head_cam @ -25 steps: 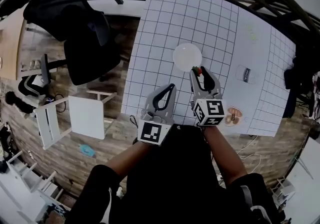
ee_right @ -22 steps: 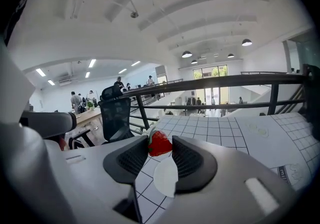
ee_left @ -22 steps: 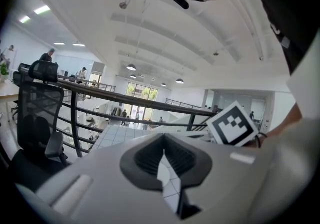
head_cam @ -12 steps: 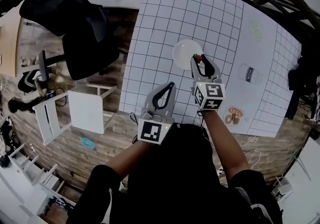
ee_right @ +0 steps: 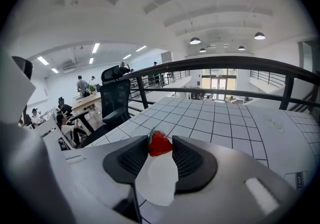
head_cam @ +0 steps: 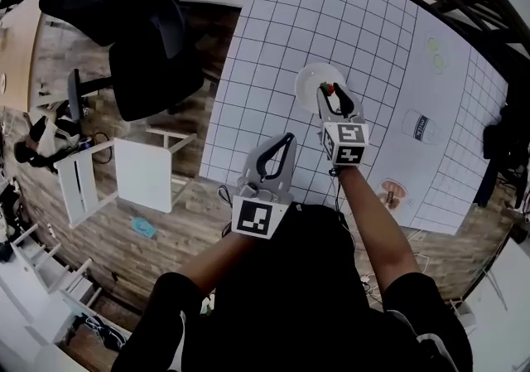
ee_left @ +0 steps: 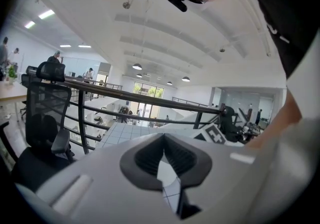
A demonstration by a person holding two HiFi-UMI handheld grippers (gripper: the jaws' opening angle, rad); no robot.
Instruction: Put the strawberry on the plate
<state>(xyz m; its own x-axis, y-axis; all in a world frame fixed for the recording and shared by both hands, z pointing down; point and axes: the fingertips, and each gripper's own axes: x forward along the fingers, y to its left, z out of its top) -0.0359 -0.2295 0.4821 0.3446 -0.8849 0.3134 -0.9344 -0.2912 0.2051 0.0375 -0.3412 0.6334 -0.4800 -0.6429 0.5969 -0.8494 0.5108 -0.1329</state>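
Right tool (head_cam: 331,90) is clamped on the strawberry (ee_right: 160,143), pinching it right out at the fingertips, one pad on each side. The red body sits between the pads and a bit of green cap pokes out on the left. From the head view the strawberry hangs over the near part of the white plate (head_cam: 308,79), and in the right gripper view the plate fills the gap under the jaws. Can't tell if it's touching the plate yet or just hovering above it.

Left tool (head_cam: 288,138) is closed with nothing in it, parked over the near edge of the table (head_cam: 273,22), well clear of the plate.

On handling, my guess: a strawberry is light and soft, so it bruises if you squeeze hard, and the tapered shape means it can squirt forward out of the tips if the pinch is too far toward the point. The ribbed pads should help there. The best hold is across the fat middle, which is roughly where it's gripped now, though only the very ends of the pads have it, so not much margin. Being roundish, it could roll a little once let go. I'd get it low over the middle of the plate before opening, rather than dropping it near the rim.
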